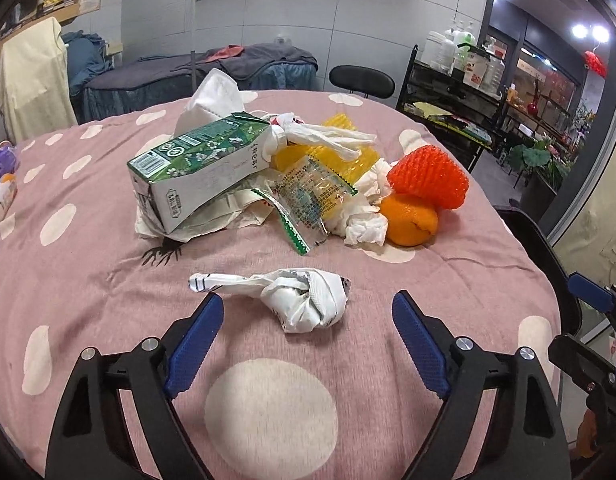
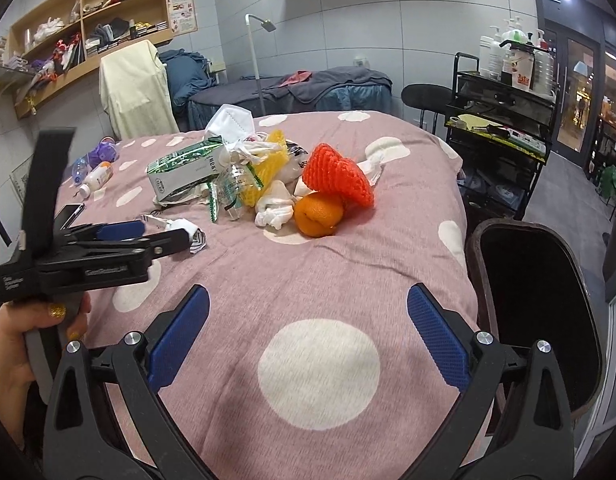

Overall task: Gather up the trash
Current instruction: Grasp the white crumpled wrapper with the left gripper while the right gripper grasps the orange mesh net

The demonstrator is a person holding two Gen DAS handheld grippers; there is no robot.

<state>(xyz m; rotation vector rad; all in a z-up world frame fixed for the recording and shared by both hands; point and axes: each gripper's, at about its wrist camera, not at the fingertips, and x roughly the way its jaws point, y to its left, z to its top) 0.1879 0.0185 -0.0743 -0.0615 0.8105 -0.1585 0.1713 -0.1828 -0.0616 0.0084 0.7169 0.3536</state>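
Observation:
A pile of trash lies mid-table on the pink spotted cloth (image 1: 108, 280): a green and white carton (image 1: 192, 172), a clear wrapper (image 1: 312, 196), crumpled tissues (image 1: 364, 220), an orange (image 1: 408, 220), red foam netting (image 1: 428, 178), yellow netting (image 1: 348, 148) and a white mask (image 1: 212, 96). A knotted white wrapper (image 1: 304, 300) lies apart, just ahead of my open left gripper (image 1: 306, 308). My right gripper (image 2: 308, 300) is open and empty over bare cloth. The left gripper (image 2: 148, 236) shows in the right wrist view beside the wrapper (image 2: 192, 232).
A dark bin (image 2: 540, 304) stands at the table's right edge. Small bottles (image 2: 96, 176) and a phone (image 2: 70, 212) lie at the left of the table. A black cart (image 2: 504, 120), a chair (image 2: 424, 96) and a massage bed (image 2: 300, 88) stand behind.

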